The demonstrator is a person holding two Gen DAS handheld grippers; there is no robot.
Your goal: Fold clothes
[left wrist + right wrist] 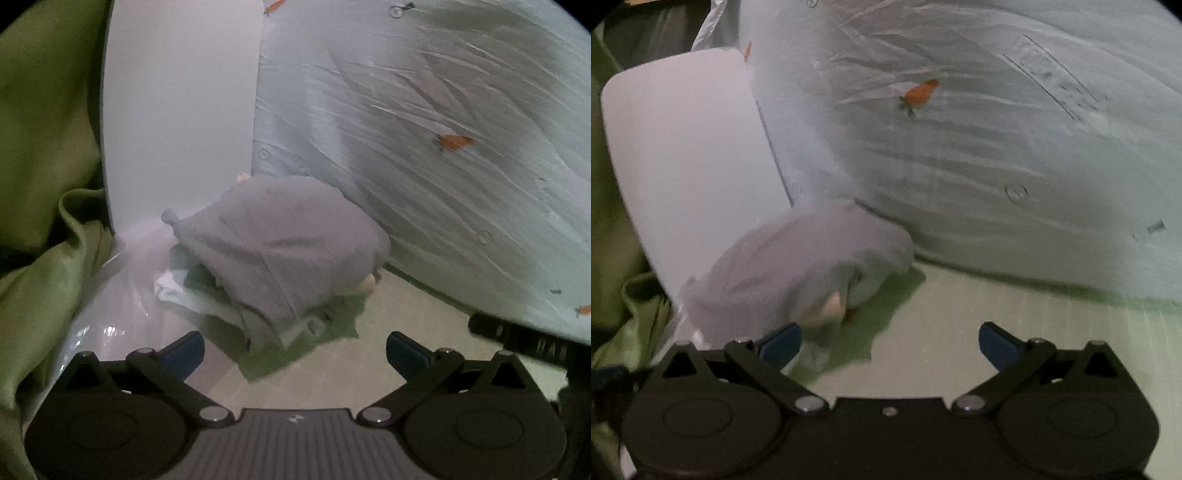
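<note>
A pile of folded clothes stands ahead on the pale mat, topped by a folded grey garment (pixel 280 243). Under it lie white, dark and green pieces, with a green cloth edge (pixel 295 350) sticking out at the bottom. My left gripper (pixel 295 352) is open just in front of the pile, nothing between its blue pads. In the right wrist view the same grey garment (pixel 805 266) appears blurred at the left. My right gripper (pixel 890 345) is open too, empty, its left pad beside the pile's near corner.
A large pale bag with small orange carrot prints (pixel 443 147) rises behind and to the right of the pile. A white upright panel (pixel 177 122) stands at the back left. Green fabric (pixel 40 221) hangs along the left edge. The mat (pixel 1015 314) spreads to the right.
</note>
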